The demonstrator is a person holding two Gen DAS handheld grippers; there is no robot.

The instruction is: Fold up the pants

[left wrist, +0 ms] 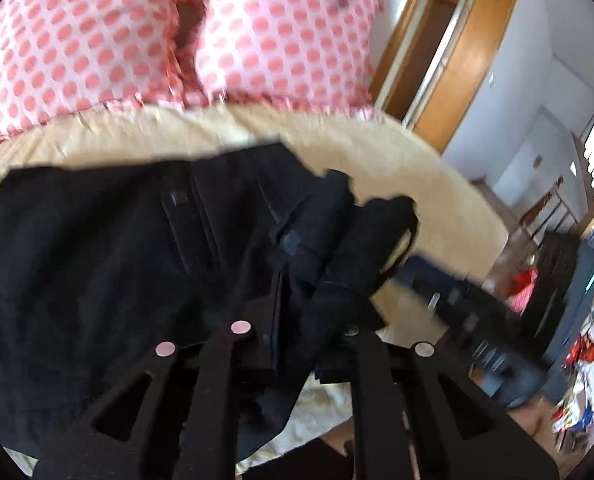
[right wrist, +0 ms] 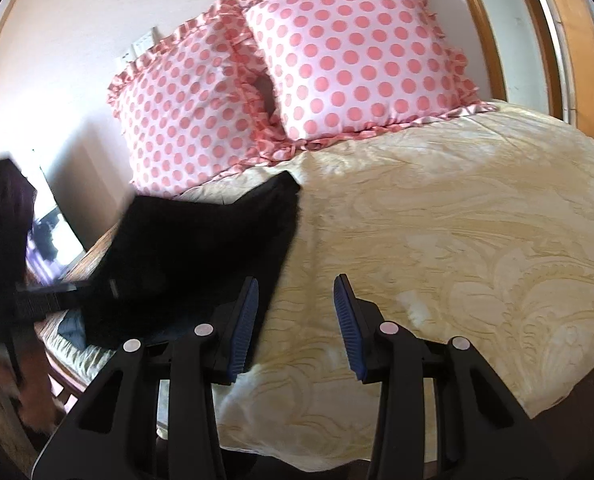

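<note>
The black pants [left wrist: 117,248] lie spread on the cream bedspread [left wrist: 377,148]. In the left wrist view my left gripper [left wrist: 317,288] is shut on a bunched fold of the pants [left wrist: 349,236], lifted a little off the bed. In the right wrist view the pants [right wrist: 193,248] lie at the bed's left side. My right gripper [right wrist: 297,312] is open and empty, its blue pads [right wrist: 245,320] over the bedspread [right wrist: 457,240], the left finger at the pants' right edge.
Two pink polka-dot pillows [right wrist: 357,52] [right wrist: 185,116] stand at the head of the bed against the wall. A wooden door frame [left wrist: 457,60] and cluttered room lie to the right. A laptop-like screen [right wrist: 53,232] sits left of the bed.
</note>
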